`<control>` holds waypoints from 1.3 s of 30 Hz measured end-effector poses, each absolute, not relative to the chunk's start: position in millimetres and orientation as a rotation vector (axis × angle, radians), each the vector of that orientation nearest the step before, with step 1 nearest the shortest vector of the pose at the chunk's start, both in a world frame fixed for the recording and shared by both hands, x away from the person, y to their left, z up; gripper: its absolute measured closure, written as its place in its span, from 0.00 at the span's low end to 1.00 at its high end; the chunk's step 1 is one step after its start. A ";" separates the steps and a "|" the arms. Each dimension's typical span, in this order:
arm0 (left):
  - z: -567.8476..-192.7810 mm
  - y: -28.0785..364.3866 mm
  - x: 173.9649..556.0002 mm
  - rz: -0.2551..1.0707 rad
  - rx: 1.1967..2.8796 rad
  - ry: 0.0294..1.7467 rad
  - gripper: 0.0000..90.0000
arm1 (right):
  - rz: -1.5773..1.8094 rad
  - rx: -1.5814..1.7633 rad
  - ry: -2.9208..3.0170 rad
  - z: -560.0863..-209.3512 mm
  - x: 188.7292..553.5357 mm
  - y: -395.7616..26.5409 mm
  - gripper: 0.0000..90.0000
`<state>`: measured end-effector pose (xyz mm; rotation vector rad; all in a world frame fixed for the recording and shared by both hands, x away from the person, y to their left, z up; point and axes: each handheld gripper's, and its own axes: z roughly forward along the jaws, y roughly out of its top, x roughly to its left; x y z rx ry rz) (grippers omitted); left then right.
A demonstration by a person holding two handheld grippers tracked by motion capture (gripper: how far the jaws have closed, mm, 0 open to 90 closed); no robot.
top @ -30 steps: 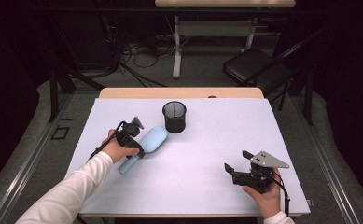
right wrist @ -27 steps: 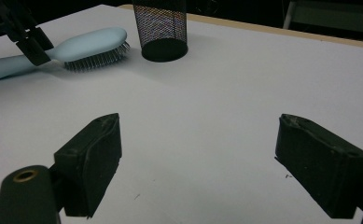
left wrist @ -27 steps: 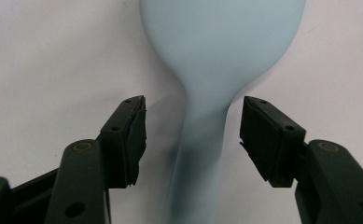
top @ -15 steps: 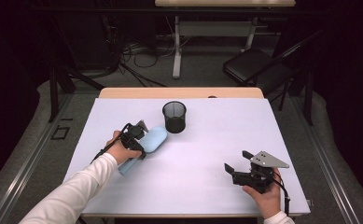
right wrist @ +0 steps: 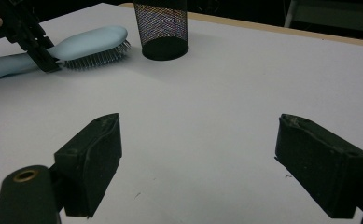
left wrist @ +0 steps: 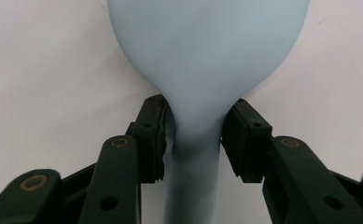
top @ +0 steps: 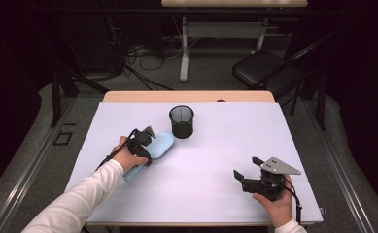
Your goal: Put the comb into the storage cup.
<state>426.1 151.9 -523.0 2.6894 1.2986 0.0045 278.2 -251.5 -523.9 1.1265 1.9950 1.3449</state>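
A light blue hairbrush (top: 161, 143) lies bristles down on the white table (top: 225, 141), left of centre. My left gripper (top: 145, 146) straddles the narrow neck between the brush's head and handle. Its jaws have just been closing, and in the left gripper view both pads press against the sides of the hairbrush (left wrist: 207, 46) where my left gripper (left wrist: 193, 140) meets it. From the right gripper view the hairbrush (right wrist: 90, 39) and left gripper (right wrist: 39, 51) sit at the far left. My right gripper (top: 247, 167) rests near the front right, open with nothing between the jaws of the right gripper (right wrist: 198, 158).
A black mesh cup (top: 181, 121) stands upright just right of the brush head; in the right gripper view the mesh cup (right wrist: 161, 28) is beside the bristles. A wooden table edge (top: 186, 96) runs along the back. A dark chair (top: 264, 68) stands on the floor beyond.
My left gripper has come down over the brush's neck and its jaws have narrowed onto it. The right hand and its gripper have stayed where they were.
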 end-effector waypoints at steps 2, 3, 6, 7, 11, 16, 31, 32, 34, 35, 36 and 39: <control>-523.2 151.5 426.3 0.008 2.695 1.295 0.69 | 1.345 1.127 1.996 -523.8 278.1 -251.5 0.16; -523.5 151.2 426.3 0.009 2.694 1.297 0.70 | 1.345 1.125 1.997 -524.0 278.3 -251.4 0.16; -524.6 151.2 426.1 0.008 2.688 1.299 0.71 | 1.346 1.128 1.996 -524.1 278.4 -251.4 0.16; -524.8 151.7 426.2 0.008 2.681 1.299 0.72 | 1.344 1.126 1.996 -523.8 278.1 -251.6 0.16; -524.7 153.2 426.0 -0.002 2.667 1.308 0.73 | 1.350 1.126 1.993 -524.4 278.6 -251.4 0.16; -524.6 152.7 425.4 0.010 2.678 1.299 0.74 | 1.343 1.123 2.001 -524.3 278.5 -251.0 0.16; -524.5 150.7 423.1 0.034 2.703 1.279 0.77 | 1.341 1.121 2.002 -524.5 278.7 -251.0 0.16; -524.4 150.6 422.9 0.036 2.705 1.277 0.77 | 1.340 1.121 2.003 -524.5 278.7 -251.1 0.16; -524.2 150.4 422.8 0.039 2.712 1.273 0.77 | 1.341 1.121 2.003 -524.6 278.8 -251.1 0.16; -524.3 150.5 422.8 0.037 2.708 1.273 0.77 | 1.342 1.121 2.003 -524.5 278.8 -251.1 0.16; -524.3 150.6 422.8 0.037 2.708 1.273 0.77 | 1.342 1.121 2.003 -524.5 278.8 -251.1 0.16; -524.4 150.8 422.7 0.041 2.710 1.266 0.77 | 1.341 1.122 2.004 -524.7 278.8 -250.8 0.16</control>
